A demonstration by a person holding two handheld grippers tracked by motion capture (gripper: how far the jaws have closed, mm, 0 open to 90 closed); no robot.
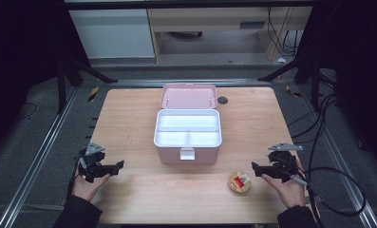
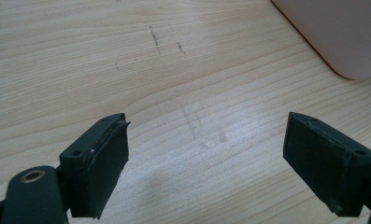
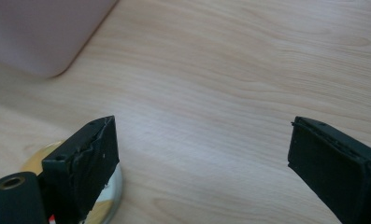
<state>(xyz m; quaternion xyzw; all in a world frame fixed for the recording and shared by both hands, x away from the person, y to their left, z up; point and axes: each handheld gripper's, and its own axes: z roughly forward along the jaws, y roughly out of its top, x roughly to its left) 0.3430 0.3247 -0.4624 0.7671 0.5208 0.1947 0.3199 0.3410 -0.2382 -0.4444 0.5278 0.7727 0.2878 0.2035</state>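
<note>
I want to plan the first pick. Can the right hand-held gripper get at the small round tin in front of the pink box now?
Probably yes. The right hand-held gripper is open and sits just beside the round tin, with bare table between them. The pink box stands apart from it.

My tongs (image 2: 206,158) have matt black plastic jaws faced with dull, slightly rough rubbery pads (image 2: 106,175). The desk (image 1: 129,118) is pale, smooth wood grain; the pink box (image 1: 188,128) looks like smooth plastic, and the round tin (image 1: 240,183) has a shiny metal rim.
</note>
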